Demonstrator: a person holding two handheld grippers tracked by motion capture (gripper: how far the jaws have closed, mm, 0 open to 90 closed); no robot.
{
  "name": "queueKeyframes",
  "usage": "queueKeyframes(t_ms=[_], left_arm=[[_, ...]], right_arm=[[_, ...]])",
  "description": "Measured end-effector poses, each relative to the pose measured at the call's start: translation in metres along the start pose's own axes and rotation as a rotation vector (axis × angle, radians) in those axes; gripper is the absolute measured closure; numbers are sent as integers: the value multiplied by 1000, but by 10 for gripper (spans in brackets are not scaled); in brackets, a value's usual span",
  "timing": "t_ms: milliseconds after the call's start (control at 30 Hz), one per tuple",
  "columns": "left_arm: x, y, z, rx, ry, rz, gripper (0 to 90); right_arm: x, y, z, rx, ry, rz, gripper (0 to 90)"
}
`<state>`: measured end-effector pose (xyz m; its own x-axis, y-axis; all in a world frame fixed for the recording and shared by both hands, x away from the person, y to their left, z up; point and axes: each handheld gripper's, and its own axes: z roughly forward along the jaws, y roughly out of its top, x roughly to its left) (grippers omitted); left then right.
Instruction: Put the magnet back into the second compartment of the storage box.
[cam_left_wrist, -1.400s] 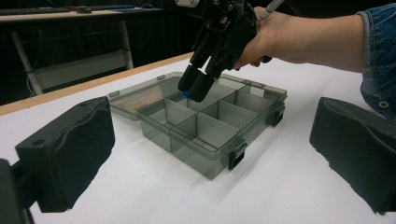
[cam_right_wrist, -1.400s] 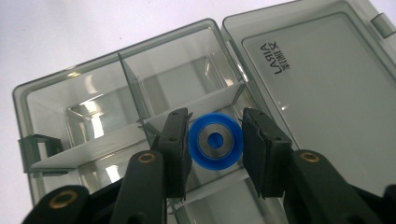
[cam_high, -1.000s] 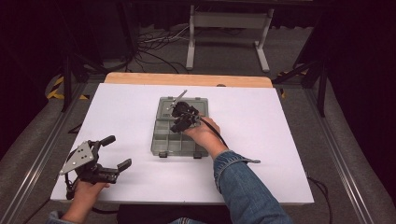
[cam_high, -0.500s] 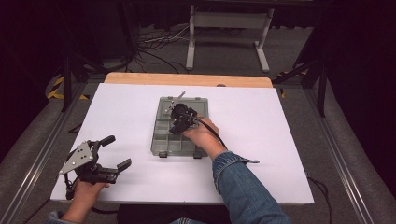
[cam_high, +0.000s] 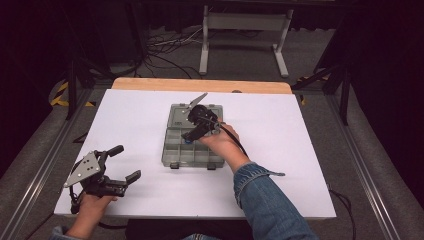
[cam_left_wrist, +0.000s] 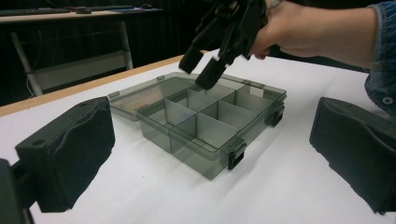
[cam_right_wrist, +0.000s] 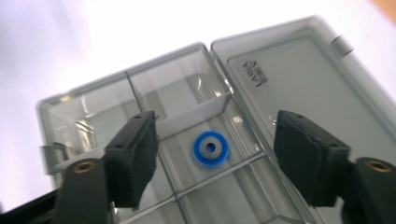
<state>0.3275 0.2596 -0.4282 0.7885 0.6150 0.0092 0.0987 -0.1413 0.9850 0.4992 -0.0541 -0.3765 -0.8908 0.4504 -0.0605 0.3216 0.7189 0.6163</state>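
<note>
white table (cam_high: 300, 150) w/ wood back edge; open grey compartment box (cam_high: 176, 155) lies mid-table.

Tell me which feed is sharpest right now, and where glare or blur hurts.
Left gripper view is sharpest on the organizer box. Right gripper view is soft, the white table washed out, though the blue ring reads clearly. High view is dark around the table, with the right gripper a black blob.

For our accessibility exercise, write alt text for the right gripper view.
A blue ring lies in a compartment of an open clear organizer box, between the right gripper's two open black fingers. The lid lies flat beside it.
</note>
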Motion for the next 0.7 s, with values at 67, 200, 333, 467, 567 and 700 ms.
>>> queueKeyframes(t_ms=[67, 200, 333, 467, 567, 700], left_arm=[[0, 0, 0, 0, 0, 2, 8], [0, 0, 0, 0, 1, 0, 8], [-1, 0, 0, 0, 0, -2, 8], [-1, 0, 1, 1, 0, -2, 8], [-2, 0, 1, 2, -2, -7, 8], [-1, 0, 2, -2, 1, -4, 8]], right_arm=[[2, 0, -13, -33, 0, 5, 255], [6, -3, -32, -87, 1, 13, 227], [12, -11, -54, -142, -6, 14, 194], [16, -19, -71, -182, -14, 19, 164], [19, -26, -84, -209, -23, 18, 142], [22, -34, -95, -237, -35, 19, 109]])
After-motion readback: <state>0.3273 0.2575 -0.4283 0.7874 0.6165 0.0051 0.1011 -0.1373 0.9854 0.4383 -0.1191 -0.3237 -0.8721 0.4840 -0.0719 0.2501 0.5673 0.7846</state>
